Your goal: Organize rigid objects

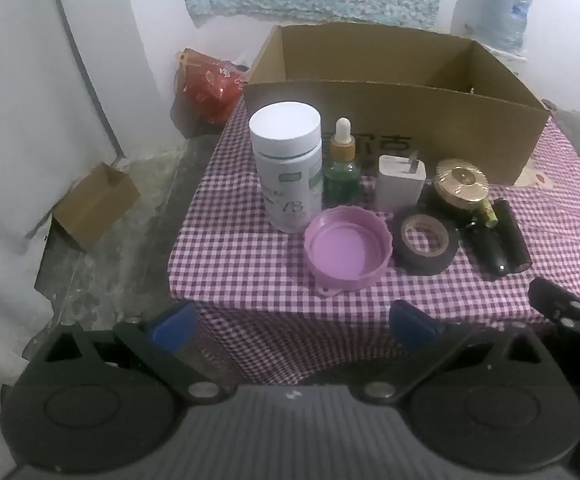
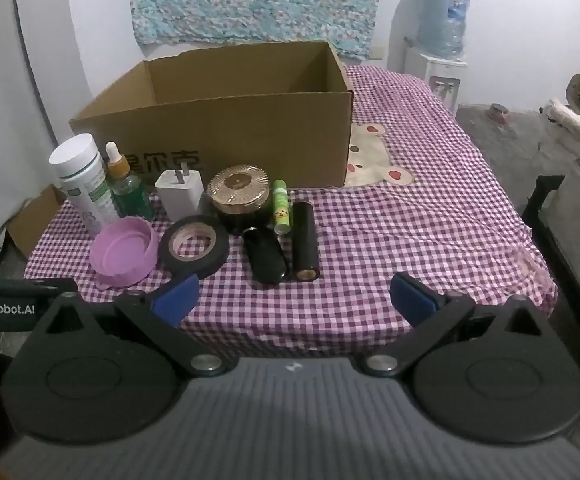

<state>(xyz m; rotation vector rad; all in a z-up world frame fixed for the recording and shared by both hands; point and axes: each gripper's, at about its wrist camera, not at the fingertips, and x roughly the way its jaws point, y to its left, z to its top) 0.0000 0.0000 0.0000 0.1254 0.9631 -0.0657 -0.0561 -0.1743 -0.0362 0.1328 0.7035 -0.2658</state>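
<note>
You are at the very start: nothing is picked yet, and every item waits on the checked cloth of the bench (image 2: 409,216) in front of the open cardboard box (image 2: 226,120). Your left tool (image 1: 290,320) and your right tool (image 2: 293,294) both hover short of the near edge, each with its blue pads spread wide and nothing between them.

The items sit in two loose rows just before the box's front wall. At the back stand the white pill bottle (image 1: 288,164), the green dropper bottle (image 1: 342,168), the white charger plug (image 1: 399,182) and the gold-lidded black jar (image 1: 462,186). Nearer to you lie the pink lid (image 1: 347,248), rim up, the roll of black tape (image 1: 425,242), a glossy black oval case (image 2: 266,254), a black cylinder (image 2: 305,240) and a small green tube (image 2: 281,206). The box looks empty from both views, though its floor is hidden behind the front wall.

The next move, I judge, is a first grasp. The pink lid sits nearest your left tool, and the black cylinder nearest your right. The neighbours crowd close, tape just beside lid, case beside cylinder, so come in from the open near side and close across the narrow width. Then lift clear over the box's front wall before you release.
</note>
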